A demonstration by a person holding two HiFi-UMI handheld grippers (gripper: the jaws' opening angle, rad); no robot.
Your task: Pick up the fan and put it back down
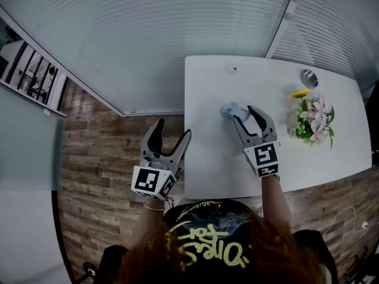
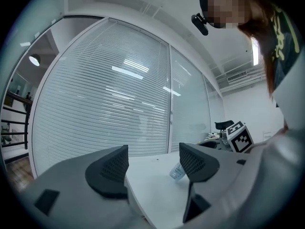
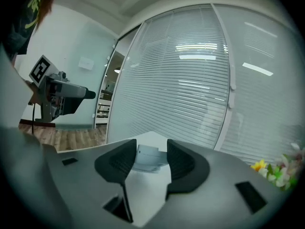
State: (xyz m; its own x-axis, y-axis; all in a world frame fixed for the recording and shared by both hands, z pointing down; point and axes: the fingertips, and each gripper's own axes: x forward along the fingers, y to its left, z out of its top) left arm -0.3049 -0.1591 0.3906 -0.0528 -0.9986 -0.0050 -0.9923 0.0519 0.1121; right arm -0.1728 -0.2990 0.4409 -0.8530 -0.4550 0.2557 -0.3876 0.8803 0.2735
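Observation:
A small pale grey-blue fan (image 1: pixel 230 109) is over the middle of the white table (image 1: pixel 213 158). My right gripper (image 1: pixel 241 112) is shut on it; in the right gripper view the fan (image 3: pixel 147 155) spans the gap between the two dark pads (image 3: pixel 116 163), touching both. My left gripper (image 1: pixel 174 128) hangs over the wooden floor just left of the table's edge, open with nothing between its jaws. In the left gripper view the fan (image 2: pixel 177 171) shows small beyond the right pad (image 2: pixel 195 161).
A bunch of pink and yellow flowers (image 1: pixel 312 120) stands at the table's right side, with a round metal piece (image 1: pixel 308 77) behind it. Glass walls with blinds (image 1: pixel 148 34) run behind the table. Wooden floor (image 1: pixel 100 158) lies to the left.

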